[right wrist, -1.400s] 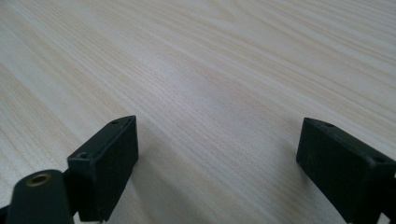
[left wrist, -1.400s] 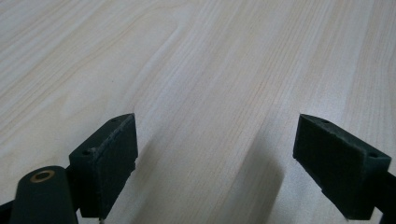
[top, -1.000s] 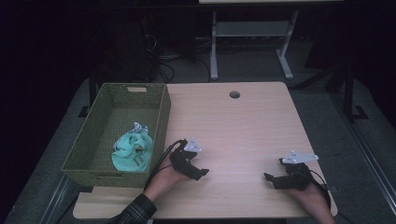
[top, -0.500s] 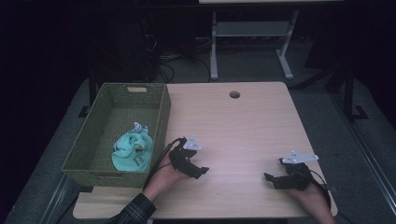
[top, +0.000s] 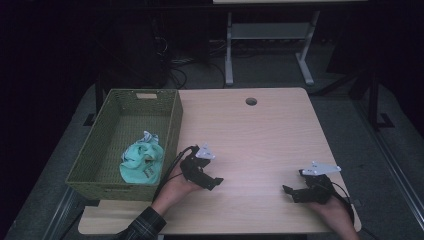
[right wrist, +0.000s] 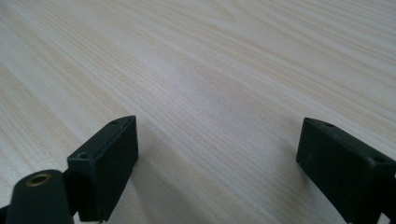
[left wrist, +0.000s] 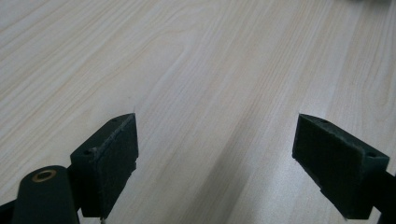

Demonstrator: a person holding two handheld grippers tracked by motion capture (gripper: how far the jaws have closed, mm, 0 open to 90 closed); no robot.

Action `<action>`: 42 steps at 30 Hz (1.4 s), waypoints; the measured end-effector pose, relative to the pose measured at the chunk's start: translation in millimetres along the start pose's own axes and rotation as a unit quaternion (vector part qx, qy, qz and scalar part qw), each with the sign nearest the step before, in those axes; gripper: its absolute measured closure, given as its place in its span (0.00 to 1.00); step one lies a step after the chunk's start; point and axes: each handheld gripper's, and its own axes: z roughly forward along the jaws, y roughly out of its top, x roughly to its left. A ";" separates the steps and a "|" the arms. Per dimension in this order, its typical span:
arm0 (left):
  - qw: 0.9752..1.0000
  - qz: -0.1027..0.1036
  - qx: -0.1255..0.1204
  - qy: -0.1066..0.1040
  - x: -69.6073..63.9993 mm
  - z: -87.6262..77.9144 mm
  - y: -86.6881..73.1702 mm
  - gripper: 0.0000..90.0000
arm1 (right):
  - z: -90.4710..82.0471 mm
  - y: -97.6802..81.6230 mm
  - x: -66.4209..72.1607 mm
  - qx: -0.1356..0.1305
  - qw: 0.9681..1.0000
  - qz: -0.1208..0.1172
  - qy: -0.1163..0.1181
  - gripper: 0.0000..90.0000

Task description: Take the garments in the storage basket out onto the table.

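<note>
I find my left claw (top: pixel 216 181) resting low on the table (top: pixel 260 135), just beside the near right corner of the green woven basket (top: pixel 172 127). In the left gripper view my left claw (left wrist: pixel 217 163) stands wide open, with nothing but bare wood grain between its jaws; it holds nothing. My right claw (top: pixel 289 191) sits near the table's front right edge, well apart from the left one. In the right gripper view my right claw (right wrist: pixel 219 165) is likewise spread wide over bare table and grips nothing. The teal cloth (top: pixel 141 161) lies crumpled inside the basket, toward its near end and against its right wall, apart from both claws. The high view gives the basket, the cloth and the round hole (top: pixel 251 101) at the table's far edge; the two gripper views give the jaw gaps plainly, which the high view renders too small to judge.
</note>
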 end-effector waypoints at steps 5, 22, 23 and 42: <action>1.000 0.001 -0.005 0.000 0.3 -4.1 2.6 0.15 | 0.0 0.0 0.0 0.000 1.000 0.000 0.000 0.14; 1.000 -0.003 -0.011 -0.004 0.8 -16.8 12.5 0.15 | 0.0 0.0 0.0 0.000 1.000 0.000 0.000 0.14; 1.000 -0.003 -0.011 -0.004 0.8 -16.8 12.5 0.15 | 0.0 0.0 0.0 0.000 1.000 0.000 0.000 0.14; 1.000 0.005 -0.018 -0.006 3.2 -30.7 25.5 0.15 | 0.0 0.0 0.1 0.000 1.000 0.001 0.000 0.14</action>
